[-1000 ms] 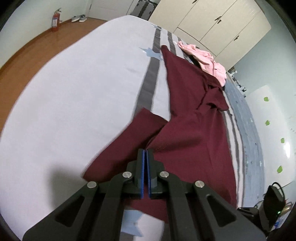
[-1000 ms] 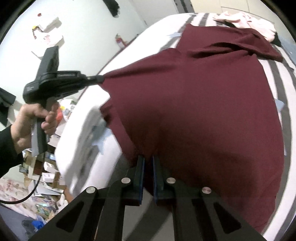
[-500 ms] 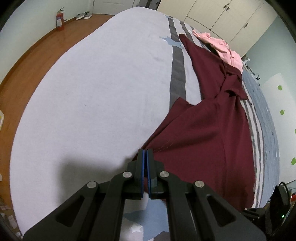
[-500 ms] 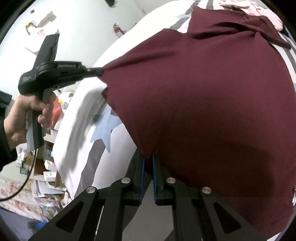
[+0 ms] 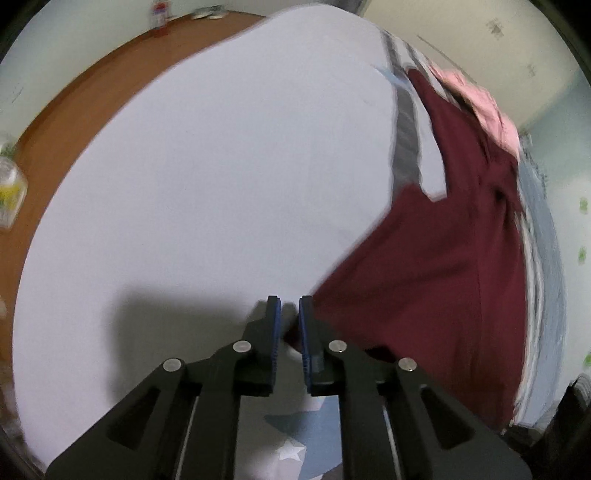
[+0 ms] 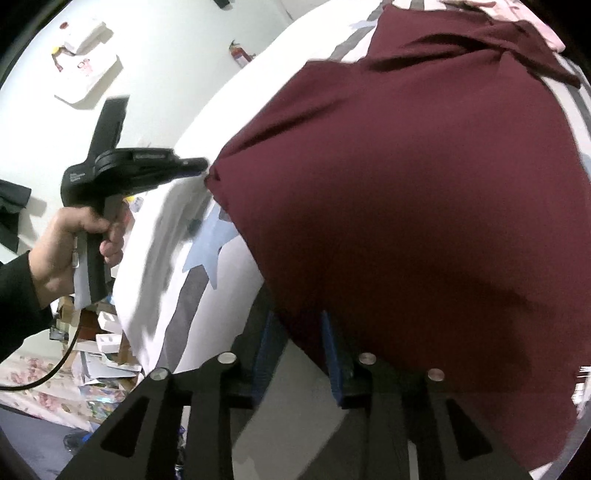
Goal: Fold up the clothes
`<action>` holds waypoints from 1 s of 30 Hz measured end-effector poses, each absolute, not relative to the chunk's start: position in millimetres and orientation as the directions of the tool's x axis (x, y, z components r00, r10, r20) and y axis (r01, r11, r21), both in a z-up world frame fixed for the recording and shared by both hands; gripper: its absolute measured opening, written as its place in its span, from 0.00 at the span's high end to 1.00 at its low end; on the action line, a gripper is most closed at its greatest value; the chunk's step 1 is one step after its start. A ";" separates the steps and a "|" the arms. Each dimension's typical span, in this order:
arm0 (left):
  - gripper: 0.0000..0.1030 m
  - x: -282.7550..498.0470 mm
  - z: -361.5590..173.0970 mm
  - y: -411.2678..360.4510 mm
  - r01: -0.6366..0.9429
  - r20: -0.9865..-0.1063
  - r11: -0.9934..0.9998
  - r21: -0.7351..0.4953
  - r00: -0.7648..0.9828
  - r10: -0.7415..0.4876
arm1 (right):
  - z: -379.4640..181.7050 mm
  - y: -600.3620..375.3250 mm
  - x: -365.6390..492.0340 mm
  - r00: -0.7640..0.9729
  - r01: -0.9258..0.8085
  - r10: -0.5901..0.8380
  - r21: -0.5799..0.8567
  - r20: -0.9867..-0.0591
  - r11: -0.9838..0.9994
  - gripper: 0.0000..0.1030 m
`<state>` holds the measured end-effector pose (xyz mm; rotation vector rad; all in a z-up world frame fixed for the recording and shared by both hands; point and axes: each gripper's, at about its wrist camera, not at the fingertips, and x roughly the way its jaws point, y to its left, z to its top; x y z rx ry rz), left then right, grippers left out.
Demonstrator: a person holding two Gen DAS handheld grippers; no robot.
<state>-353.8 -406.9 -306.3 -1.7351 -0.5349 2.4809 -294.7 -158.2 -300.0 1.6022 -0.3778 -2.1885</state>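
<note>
A maroon garment [image 5: 443, 258] lies spread on the white bed [image 5: 221, 166], reaching back toward a pink piece of clothing [image 5: 480, 107]. My left gripper [image 5: 290, 301] is open by a narrow gap, with the garment's near corner showing between the blue pads. In the right wrist view the maroon garment [image 6: 406, 184] fills the frame. My right gripper [image 6: 297, 317] is open wide, and the hem lies over its right finger. The left gripper [image 6: 203, 166], held in a hand [image 6: 66, 243], has its tip at the garment's left corner.
The bed cover has grey stripes and a blue star [image 6: 210, 236]. A wooden floor [image 5: 74, 103] with a fire extinguisher [image 5: 160, 11] lies left of the bed. Cream wardrobe doors [image 5: 480, 37] stand behind it. Boxes and clutter [image 6: 103, 350] sit below the bed's left edge.
Both grippers have gone from shut on the garment's hem to open. The stretched hem has slackened and dropped toward the bed. The left wrist view has swung left.
</note>
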 end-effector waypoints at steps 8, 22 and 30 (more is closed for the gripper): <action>0.79 -348.4 -290.7 -371.2 -0.042 -0.868 -0.939 -0.340 -0.371 0.331 | -289.2 -116.5 -317.5 -0.348 0.085 -0.411 0.408 -0.843 -0.909 0.74; 0.78 -370.2 -306.1 -330.2 -0.178 -0.927 -0.969 -0.174 -0.302 0.222 | -309.5 -57.4 -373.2 -0.382 -0.112 -0.282 0.347 -0.880 -0.931 0.73; 0.47 -445.3 -296.5 -297.9 -0.205 -0.857 -0.946 -0.250 -0.408 0.315 | -320.5 -51.2 -374.3 -0.363 -0.058 -0.303 0.346 -0.881 -0.936 0.72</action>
